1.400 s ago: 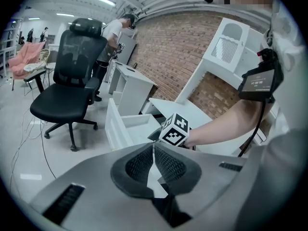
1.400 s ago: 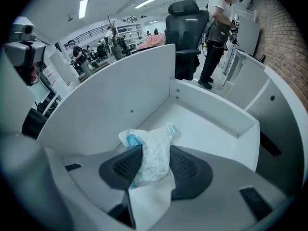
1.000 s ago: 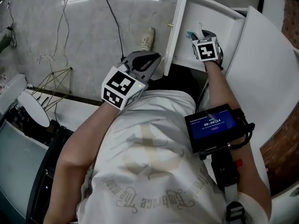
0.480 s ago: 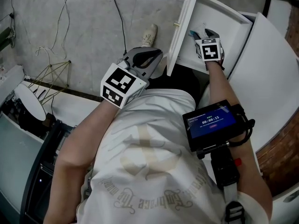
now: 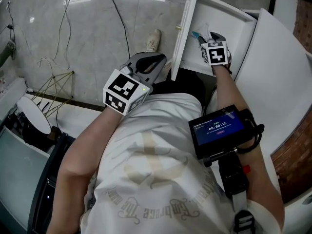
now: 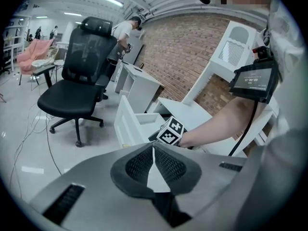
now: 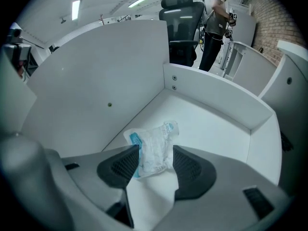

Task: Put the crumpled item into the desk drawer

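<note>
- The white table [image 5: 280, 77] runs along the right side of the head view, and a brick wall stands behind it.
- Its drawer [image 7: 216, 121] is pulled out, with the front panel [image 5: 184, 33] standing over the tiled floor. The inside is plain white.
- A black office chair [image 6: 79, 76] stands well apart from the table, across the floor in the left gripper view.
- The left gripper [image 6: 153, 147] is held near the person's waist, just outside the drawer front. Its jaws are pressed together at the tips with nothing between them.
- The right gripper [image 7: 155, 152] points steeply down into the drawer. Its jaws have just been opening and now stand released on either side of the packet.
- The crumpled plastic packet [image 7: 156, 137], clear with blue print, lies on the drawer floor between those jaws, close to the left wall.
</note>
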`<action>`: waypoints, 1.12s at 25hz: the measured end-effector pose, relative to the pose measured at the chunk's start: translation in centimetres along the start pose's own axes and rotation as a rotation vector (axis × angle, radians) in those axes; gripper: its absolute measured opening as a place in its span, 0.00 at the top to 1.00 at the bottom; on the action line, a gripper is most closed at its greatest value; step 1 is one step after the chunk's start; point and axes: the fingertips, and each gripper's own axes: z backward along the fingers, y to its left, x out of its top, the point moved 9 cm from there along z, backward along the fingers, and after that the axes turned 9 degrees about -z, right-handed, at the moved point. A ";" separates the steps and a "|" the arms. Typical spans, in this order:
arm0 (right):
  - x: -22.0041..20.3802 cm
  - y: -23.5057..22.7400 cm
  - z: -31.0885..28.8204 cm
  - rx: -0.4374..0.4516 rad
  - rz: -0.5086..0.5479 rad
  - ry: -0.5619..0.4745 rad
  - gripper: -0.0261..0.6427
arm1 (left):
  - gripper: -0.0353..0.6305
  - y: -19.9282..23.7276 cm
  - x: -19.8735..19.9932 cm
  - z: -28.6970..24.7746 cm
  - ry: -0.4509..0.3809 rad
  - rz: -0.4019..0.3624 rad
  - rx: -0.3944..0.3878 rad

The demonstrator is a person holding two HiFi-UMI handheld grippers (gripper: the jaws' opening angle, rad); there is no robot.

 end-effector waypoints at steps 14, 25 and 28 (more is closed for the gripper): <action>-0.5 -0.2 2.7 -0.048 -0.145 -0.056 0.64 | 0.90 3.1 2.7 -0.9 0.030 -0.101 -0.095; -1.9 -0.8 4.7 -0.131 -0.281 -0.153 0.83 | 0.90 3.9 3.4 -3.5 0.047 -0.183 -0.191; -2.0 -0.3 6.4 -0.153 -0.314 -0.181 0.84 | 0.90 3.8 4.3 -3.4 0.042 -0.213 -0.223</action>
